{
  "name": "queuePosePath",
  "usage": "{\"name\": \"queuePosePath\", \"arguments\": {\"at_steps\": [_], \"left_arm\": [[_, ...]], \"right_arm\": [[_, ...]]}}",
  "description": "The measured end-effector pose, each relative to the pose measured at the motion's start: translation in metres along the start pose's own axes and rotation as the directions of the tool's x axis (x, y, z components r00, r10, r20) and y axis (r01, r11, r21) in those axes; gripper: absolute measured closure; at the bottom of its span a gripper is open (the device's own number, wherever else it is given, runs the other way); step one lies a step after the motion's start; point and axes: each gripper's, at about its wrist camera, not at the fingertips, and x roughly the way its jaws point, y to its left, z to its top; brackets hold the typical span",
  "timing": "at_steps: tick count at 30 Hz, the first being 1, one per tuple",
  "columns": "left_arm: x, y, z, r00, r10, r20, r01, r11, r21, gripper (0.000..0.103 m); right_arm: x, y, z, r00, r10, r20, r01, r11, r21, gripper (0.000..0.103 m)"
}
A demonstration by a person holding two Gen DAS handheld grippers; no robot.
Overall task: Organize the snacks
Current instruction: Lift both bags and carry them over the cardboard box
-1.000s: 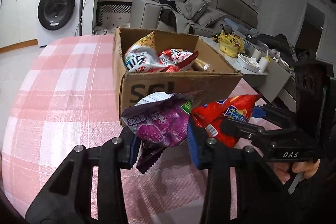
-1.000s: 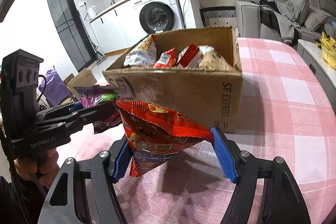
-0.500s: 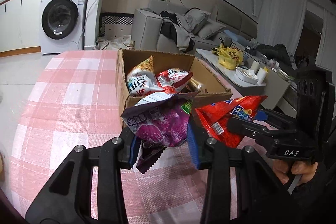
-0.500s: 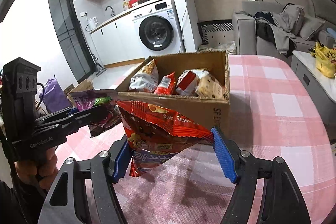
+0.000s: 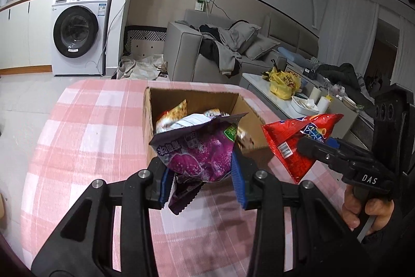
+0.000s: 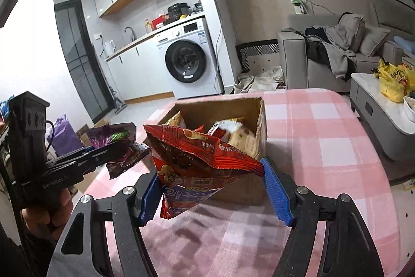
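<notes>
Both bags hang above the pink checked tablecloth (image 5: 85, 136), short of the cardboard box (image 6: 255, 121), lifted to clear its rim. The left gripper (image 5: 201, 177) pinches the purple snack bag (image 5: 197, 149); the right gripper (image 6: 215, 195) squeezes the red chip bag (image 6: 197, 160).

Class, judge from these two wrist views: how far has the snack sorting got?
Done: several packets already lie in the cardboard box. In hand: the left gripper holds a purple bag, the right gripper a red bag, both raised near the box. Left: dropping both in.
</notes>
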Motion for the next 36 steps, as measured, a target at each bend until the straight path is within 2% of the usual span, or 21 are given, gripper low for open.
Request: {"name": "queuePosePath", "arguments": {"at_steps": [11, 21, 36], "left_arm": [[0.016, -0.005, 0.036, 1.000, 0.016, 0.002, -0.016, 1.000, 0.010, 0.068], [0.049, -0.004, 0.065, 0.999, 0.024, -0.021, -0.024, 0.999, 0.023, 0.068], [0.098, -0.002, 0.087, 0.998, 0.036, -0.056, -0.034, 0.999, 0.040, 0.068]], "right_arm": [[0.003, -0.003, 0.027, 1.000, -0.013, 0.012, 0.013, 0.999, 0.029, 0.031], [0.019, -0.003, 0.043, 1.000, -0.008, -0.005, 0.008, 0.999, 0.034, 0.031], [0.046, -0.010, 0.054, 0.999, -0.007, -0.044, 0.008, 0.999, 0.040, 0.031]]}}
